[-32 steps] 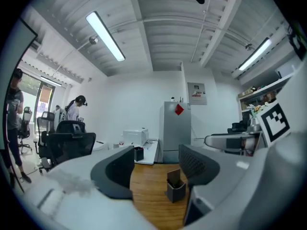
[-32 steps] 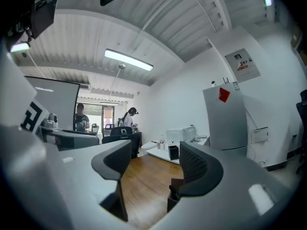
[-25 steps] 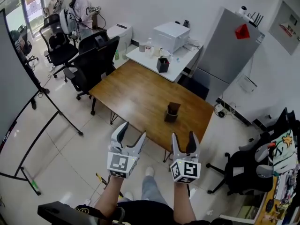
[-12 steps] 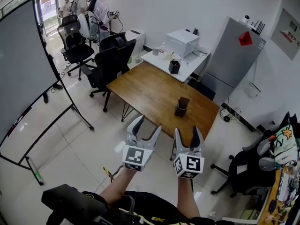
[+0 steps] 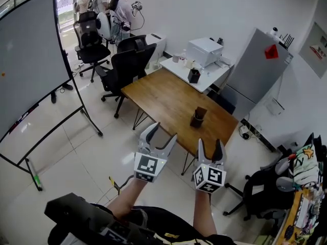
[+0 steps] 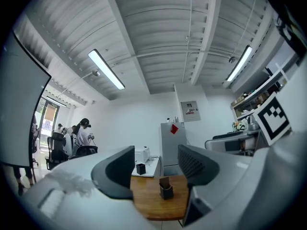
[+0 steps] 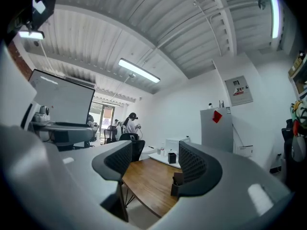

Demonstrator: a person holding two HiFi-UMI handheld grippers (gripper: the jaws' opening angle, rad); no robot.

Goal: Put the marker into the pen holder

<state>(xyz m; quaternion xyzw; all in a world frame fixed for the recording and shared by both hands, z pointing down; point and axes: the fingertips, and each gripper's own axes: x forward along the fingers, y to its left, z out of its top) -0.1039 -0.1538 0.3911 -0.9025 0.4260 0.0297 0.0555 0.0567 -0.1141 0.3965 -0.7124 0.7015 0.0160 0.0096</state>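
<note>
The left tongs [image 5: 162,131], right tongs [image 5: 210,143] gape empty — pen holder [image 5: 199,117] beyond.

No legible text (wall notice [image 6: 190,111] blurred).

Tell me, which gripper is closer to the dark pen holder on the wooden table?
Right, slightly. The right gripper hangs almost straight before the pen holder; the left gripper sits farther left.
</note>
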